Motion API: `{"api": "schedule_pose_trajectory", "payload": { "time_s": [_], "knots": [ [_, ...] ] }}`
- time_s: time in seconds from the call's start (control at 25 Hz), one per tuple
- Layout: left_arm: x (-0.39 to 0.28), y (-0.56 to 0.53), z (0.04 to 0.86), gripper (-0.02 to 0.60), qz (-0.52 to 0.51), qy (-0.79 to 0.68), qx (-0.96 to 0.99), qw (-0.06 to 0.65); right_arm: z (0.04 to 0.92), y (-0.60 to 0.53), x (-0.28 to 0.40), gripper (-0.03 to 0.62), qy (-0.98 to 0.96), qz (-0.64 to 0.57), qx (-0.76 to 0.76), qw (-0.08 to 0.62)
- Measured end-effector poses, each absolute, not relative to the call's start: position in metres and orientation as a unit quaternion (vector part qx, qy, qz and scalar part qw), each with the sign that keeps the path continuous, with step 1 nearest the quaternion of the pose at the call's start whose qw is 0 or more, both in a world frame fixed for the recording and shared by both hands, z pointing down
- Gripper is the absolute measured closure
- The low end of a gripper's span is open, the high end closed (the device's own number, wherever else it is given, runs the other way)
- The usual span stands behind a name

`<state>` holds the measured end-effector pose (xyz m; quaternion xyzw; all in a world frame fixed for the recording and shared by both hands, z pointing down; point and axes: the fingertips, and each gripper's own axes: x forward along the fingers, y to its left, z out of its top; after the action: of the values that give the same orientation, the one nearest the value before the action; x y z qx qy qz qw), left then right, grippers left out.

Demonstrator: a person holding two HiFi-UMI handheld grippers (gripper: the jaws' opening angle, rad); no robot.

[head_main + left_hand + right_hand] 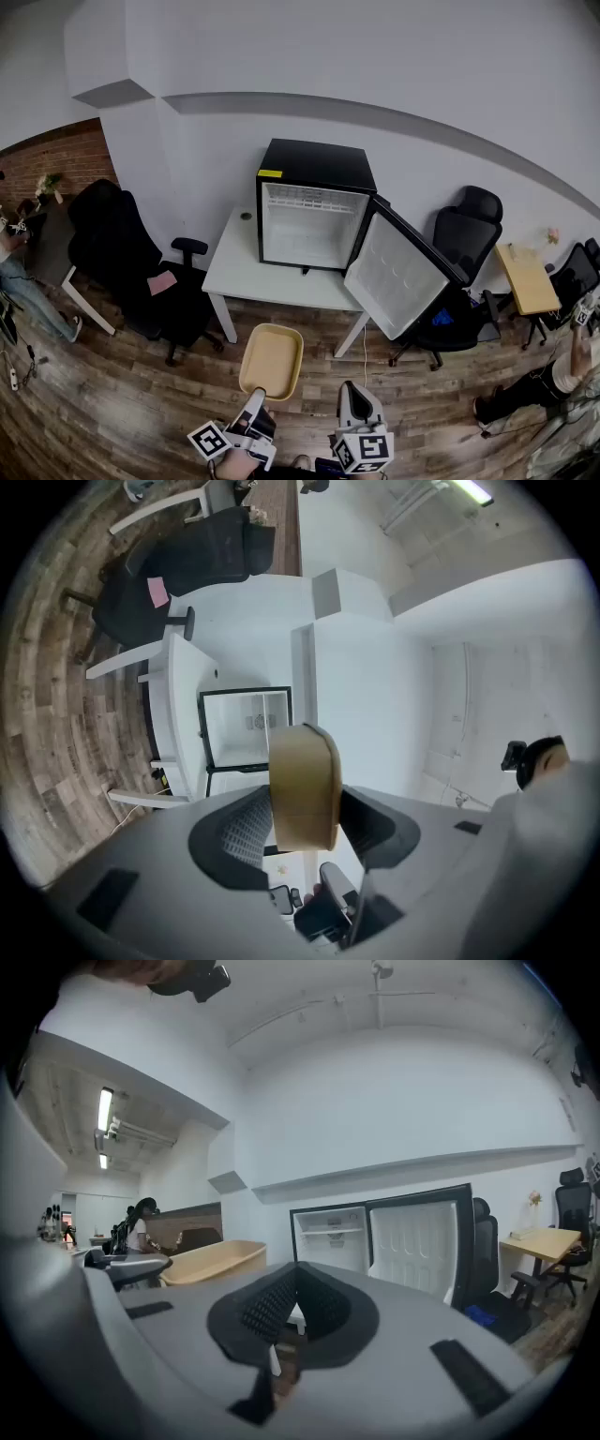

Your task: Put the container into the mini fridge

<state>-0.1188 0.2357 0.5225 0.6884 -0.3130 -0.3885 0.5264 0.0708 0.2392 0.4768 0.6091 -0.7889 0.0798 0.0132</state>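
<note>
A black mini fridge (pixel 314 202) stands on a white table (pixel 246 272), its door (pixel 398 277) swung wide to the right and its white inside bare. My left gripper (pixel 258 398) is shut on the near edge of a tan oval container (pixel 272 361) and holds it in the air in front of the table. In the left gripper view the container (pixel 302 785) sits edge-on between the pads (pixel 246 829), with the fridge (pixel 246 728) beyond. My right gripper (pixel 354 398) hangs beside it, shut and empty; its view shows the fridge (pixel 333 1237) and the container (pixel 211 1262).
Black office chairs stand left (pixel 127 253) and right (pixel 464 234) of the table. A small wooden desk (pixel 528 278) is at the far right. People are at the left edge (pixel 19 272) and the lower right (pixel 553 384). The floor is wood planks.
</note>
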Motion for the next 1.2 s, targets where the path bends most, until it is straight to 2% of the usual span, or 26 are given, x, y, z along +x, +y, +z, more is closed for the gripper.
{"api": "schedule_pose_trajectory", "payload": {
  "time_s": [0.52, 1.2],
  "knots": [
    [-0.114, 0.240, 0.524, 0.353, -0.388, -0.314, 0.688, 0.528, 0.476, 0.246, 0.076, 0.580, -0.789, 0.076, 0.610, 0.008],
    [-0.071, 0.254, 0.524, 0.353, -0.405, -0.335, 0.671, 0.524, 0.482, 0.247, 0.110, 0.580, -0.814, 0.073, 0.577, -0.001]
  ]
}}
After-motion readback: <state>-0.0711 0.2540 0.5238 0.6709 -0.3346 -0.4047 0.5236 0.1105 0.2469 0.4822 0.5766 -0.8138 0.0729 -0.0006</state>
